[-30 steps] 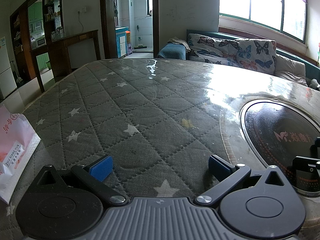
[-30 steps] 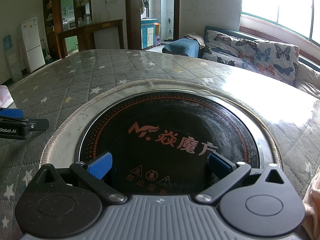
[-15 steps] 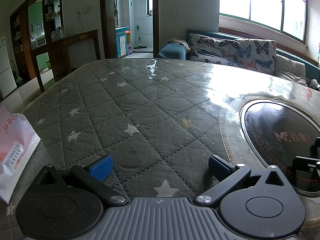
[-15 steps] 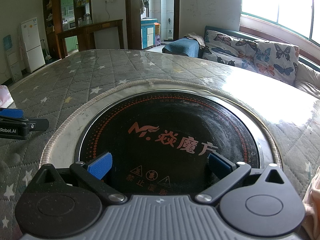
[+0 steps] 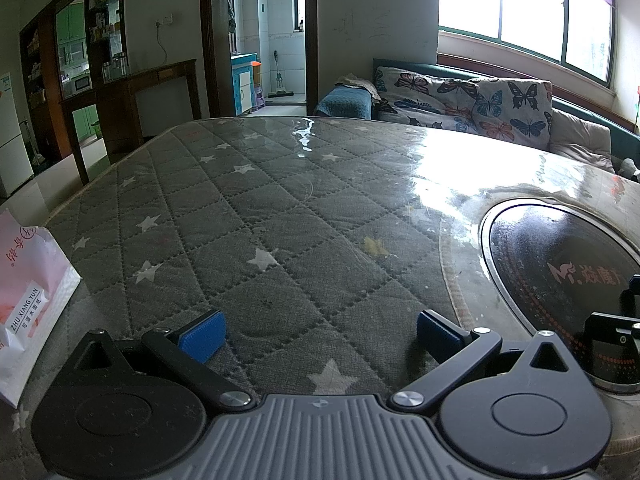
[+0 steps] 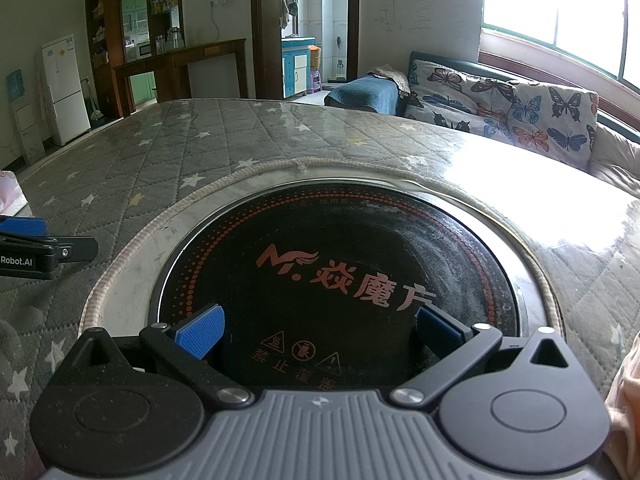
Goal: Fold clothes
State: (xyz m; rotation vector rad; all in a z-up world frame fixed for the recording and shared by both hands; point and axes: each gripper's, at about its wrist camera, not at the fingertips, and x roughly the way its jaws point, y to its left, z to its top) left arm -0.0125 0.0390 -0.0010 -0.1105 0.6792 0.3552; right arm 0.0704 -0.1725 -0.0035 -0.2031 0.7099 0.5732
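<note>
Big round table [image 5: 248, 216] with a quilted star cover and a built-in cooktop [image 6: 336, 276]. The left gripper [image 5: 318, 330] and right gripper [image 6: 318, 330] hover spread wide, holding nothing, probably staged. A peach cloth [image 6: 628, 376] at the right edge may be the clothes.

left gripper [image 5: 318, 334] wide apart, empty, over quilted table cover [image 5: 280, 216].

Each gripper, the left gripper [image 5: 320, 334] and the right gripper [image 6: 320, 330] alike, has a ribbed grey housing flanked by two round black discs with triangular cut-outs above them. Black link arms with silver pivot screws carry fingers faced with ridged blue pads [image 6: 199, 333]. From the right wrist view, the left gripper's side bears white "Robot.AI" lettering and a small screw.
</note>
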